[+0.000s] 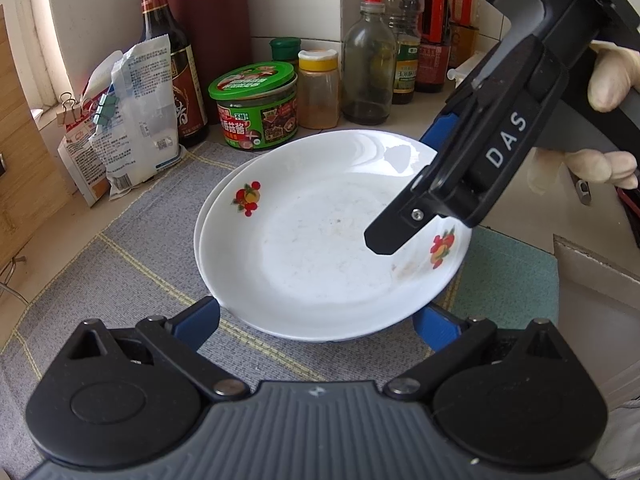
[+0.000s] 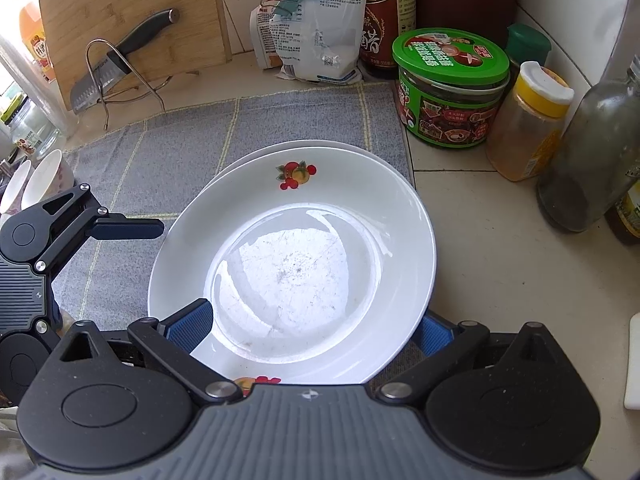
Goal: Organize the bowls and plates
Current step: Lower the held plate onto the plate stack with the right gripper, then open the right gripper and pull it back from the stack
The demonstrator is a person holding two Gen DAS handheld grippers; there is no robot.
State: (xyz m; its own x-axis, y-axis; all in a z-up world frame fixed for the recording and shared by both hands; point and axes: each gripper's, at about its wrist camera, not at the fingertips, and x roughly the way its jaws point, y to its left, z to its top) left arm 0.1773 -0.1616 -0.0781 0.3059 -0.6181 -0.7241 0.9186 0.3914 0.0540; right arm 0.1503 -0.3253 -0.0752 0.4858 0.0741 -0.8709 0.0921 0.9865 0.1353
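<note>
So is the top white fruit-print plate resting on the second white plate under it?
Touching. In the right wrist view the top white fruit-print plate sits nested on the second white plate, whose rim shows at the far edge, no gap between.
</note>
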